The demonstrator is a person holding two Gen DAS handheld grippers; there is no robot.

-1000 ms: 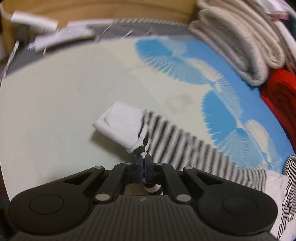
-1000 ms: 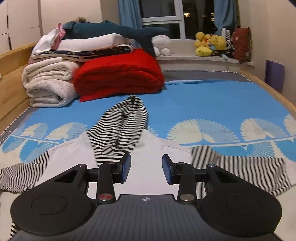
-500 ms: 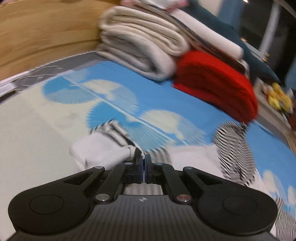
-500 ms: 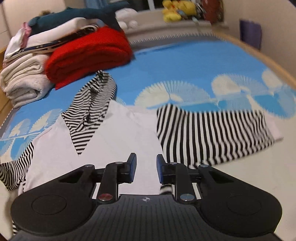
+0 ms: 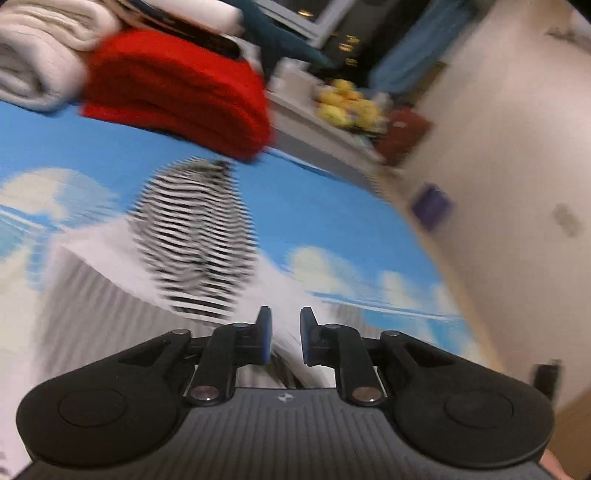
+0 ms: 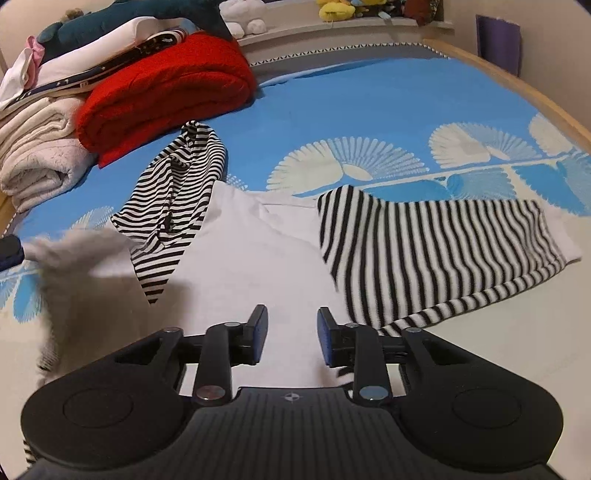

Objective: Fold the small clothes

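A small white hooded top [image 6: 236, 266] lies flat on the blue patterned bedsheet [image 6: 369, 99]. Its striped hood [image 6: 177, 192] points away from me and its striped right sleeve [image 6: 436, 254] is spread to the right. My right gripper [image 6: 290, 317] hovers over the white body. Its jaws are opening with nothing between them. At the left of the right wrist view, the left sleeve [image 6: 74, 266] is a blur over the body. The left wrist view is smeared by motion. My left gripper [image 5: 284, 321] is opening above the white cloth [image 5: 110, 266], just short of the hood [image 5: 195, 236], gripping nothing.
A folded red blanket [image 6: 162, 88] and a stack of pale towels [image 6: 37, 155] sit at the far left of the bed. Plush toys [image 6: 340, 9] line the window ledge. The wooden bed rail [image 6: 517, 85] and a wall run along the right.
My left gripper swung the striped sleeve cuff from the left across toward the garment's body, then its jaws parted and the cuff left them. My right gripper tipped down closer to the white body.
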